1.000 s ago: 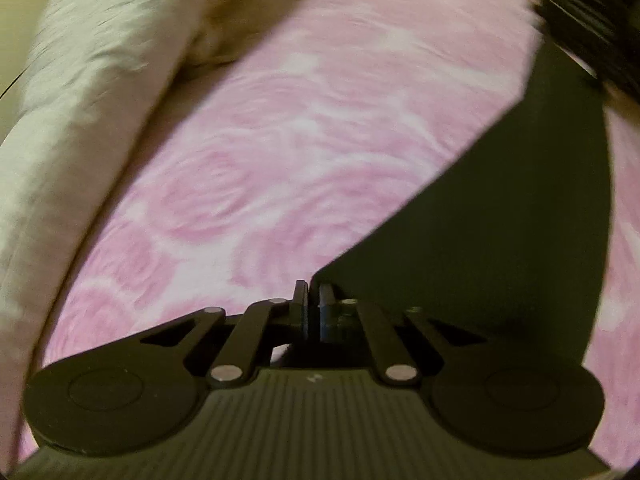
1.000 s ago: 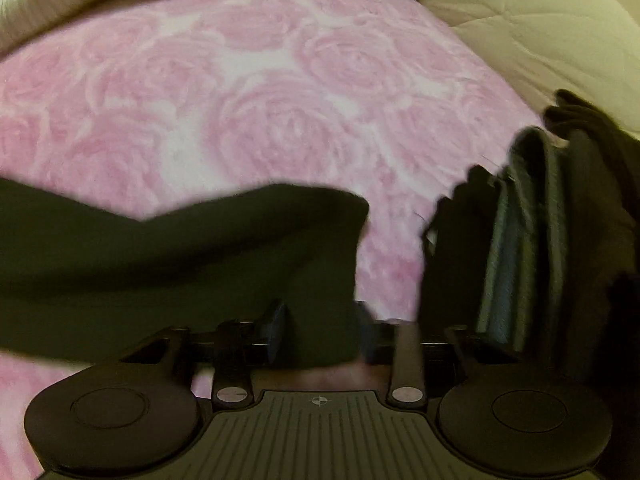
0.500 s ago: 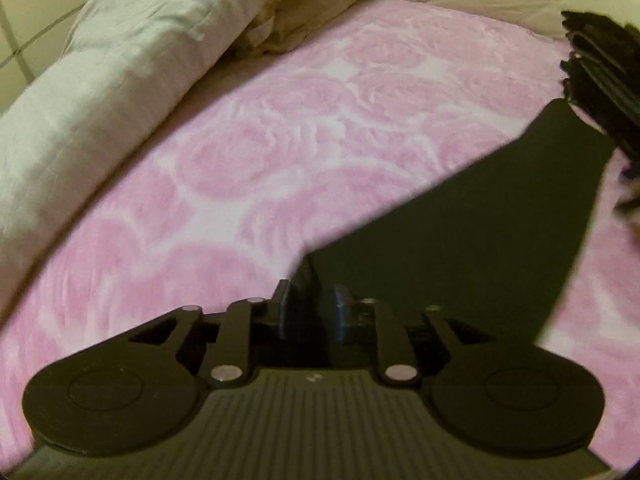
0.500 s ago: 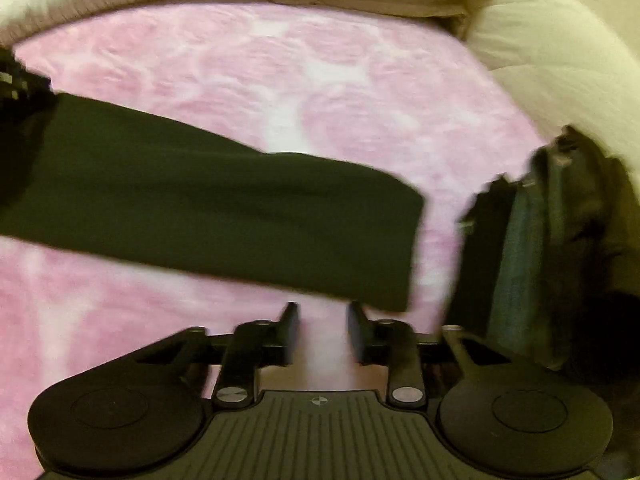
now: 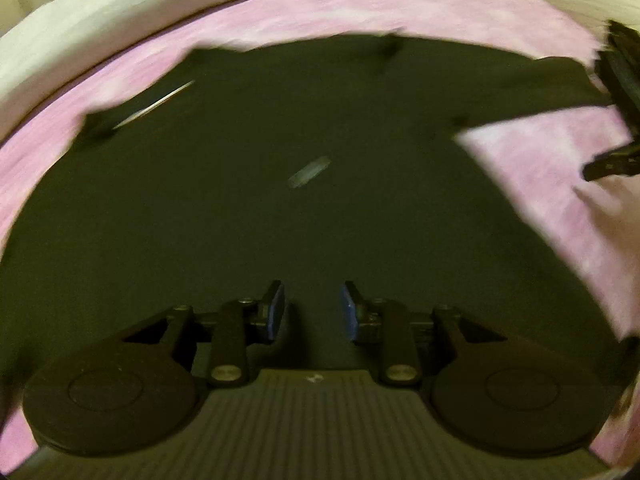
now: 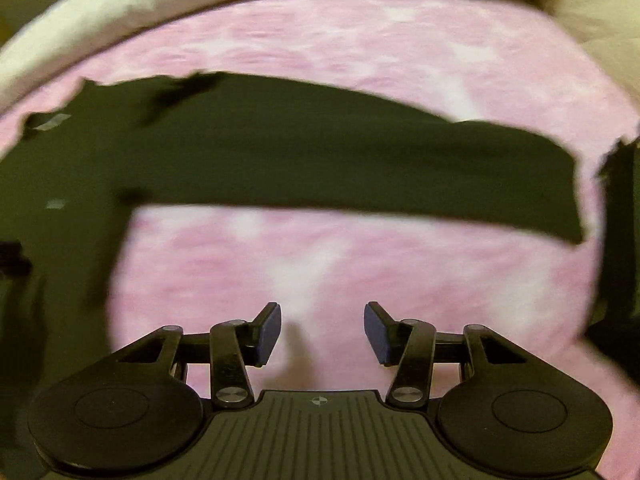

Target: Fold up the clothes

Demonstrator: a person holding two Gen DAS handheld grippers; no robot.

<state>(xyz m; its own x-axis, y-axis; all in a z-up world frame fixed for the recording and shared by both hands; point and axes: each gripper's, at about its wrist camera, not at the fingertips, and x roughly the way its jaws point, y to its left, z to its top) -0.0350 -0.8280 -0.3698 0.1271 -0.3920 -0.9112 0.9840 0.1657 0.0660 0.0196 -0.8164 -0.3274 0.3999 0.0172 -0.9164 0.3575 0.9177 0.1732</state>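
Observation:
A dark long-sleeved garment [image 5: 248, 208] lies spread flat on the pink rose-patterned bedspread [image 5: 540, 168]. It fills most of the left wrist view, with a small pale tag [image 5: 309, 172] near its middle. My left gripper [image 5: 312, 310] hovers open over its body, nothing between the blue pads. In the right wrist view one sleeve [image 6: 360, 164] stretches across the bedspread [image 6: 320, 264] toward the right. My right gripper [image 6: 322, 330] stands open above bare bedspread, below that sleeve and apart from it.
Pale bedding [image 5: 100, 28] is bunched along the far and left edges. A pile of dark clothes [image 6: 618, 248] sits at the right edge of the right wrist view. The other gripper [image 5: 618, 120] shows at the right edge of the left wrist view.
Both grippers have opened and let go of the dark garment, which now lies flat. Both have drawn back, bringing the whole garment into view.

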